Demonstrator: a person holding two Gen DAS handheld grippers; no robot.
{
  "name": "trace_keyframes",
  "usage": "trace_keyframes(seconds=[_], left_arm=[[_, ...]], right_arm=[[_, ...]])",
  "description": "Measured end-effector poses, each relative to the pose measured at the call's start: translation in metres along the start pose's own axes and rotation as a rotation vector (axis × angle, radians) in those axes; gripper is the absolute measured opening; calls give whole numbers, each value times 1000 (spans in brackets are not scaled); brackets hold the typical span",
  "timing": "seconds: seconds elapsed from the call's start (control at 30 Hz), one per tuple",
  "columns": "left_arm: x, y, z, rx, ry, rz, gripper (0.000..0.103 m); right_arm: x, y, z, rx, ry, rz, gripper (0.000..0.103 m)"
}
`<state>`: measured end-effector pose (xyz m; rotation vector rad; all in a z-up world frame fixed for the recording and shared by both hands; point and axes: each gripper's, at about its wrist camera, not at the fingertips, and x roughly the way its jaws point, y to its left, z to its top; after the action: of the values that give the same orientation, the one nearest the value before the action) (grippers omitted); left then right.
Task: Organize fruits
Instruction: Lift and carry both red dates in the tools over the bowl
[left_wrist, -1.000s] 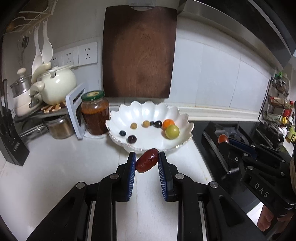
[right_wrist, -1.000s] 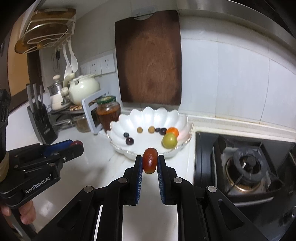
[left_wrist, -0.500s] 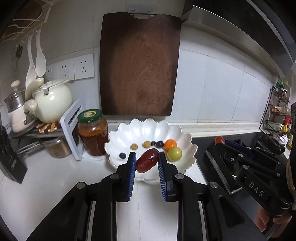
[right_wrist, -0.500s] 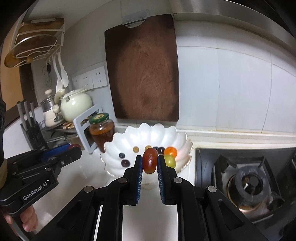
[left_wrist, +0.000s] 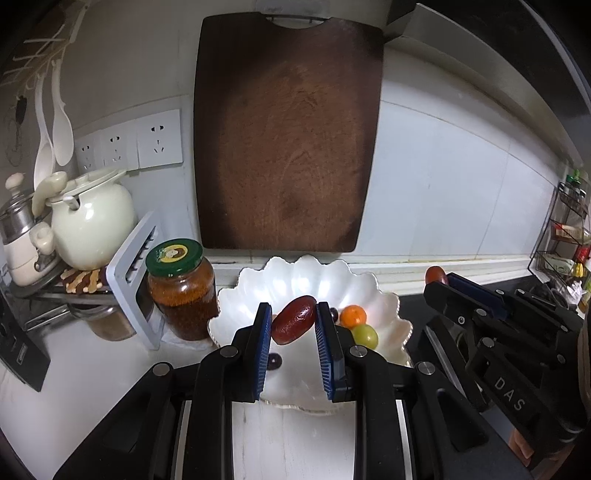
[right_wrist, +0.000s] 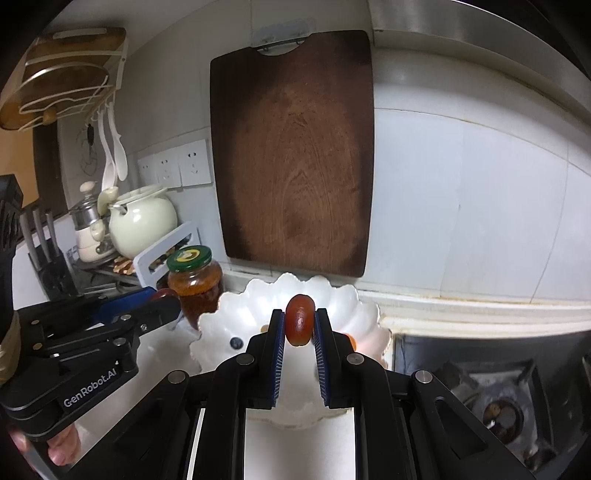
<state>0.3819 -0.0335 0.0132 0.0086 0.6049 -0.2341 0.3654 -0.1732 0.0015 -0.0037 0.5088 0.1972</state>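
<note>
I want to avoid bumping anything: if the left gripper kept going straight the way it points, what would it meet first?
Probably the white scalloped bowl: the left gripper, shut on a red date, points down into it. Depth is unclear.

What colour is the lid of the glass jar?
Dark green, with a yellow label; the jar lid shows best in the left wrist view.

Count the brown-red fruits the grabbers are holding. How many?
2. One red date sits between the left gripper fingers, another red date between the right gripper fingers, both above the white bowl.
</note>
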Motion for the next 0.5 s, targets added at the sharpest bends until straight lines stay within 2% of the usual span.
trace_keyframes(seconds=[0.5], left_arm=[[56, 9, 30, 1, 71, 20, 24]], right_arm=[[70, -19, 25, 25, 110, -4, 17]])
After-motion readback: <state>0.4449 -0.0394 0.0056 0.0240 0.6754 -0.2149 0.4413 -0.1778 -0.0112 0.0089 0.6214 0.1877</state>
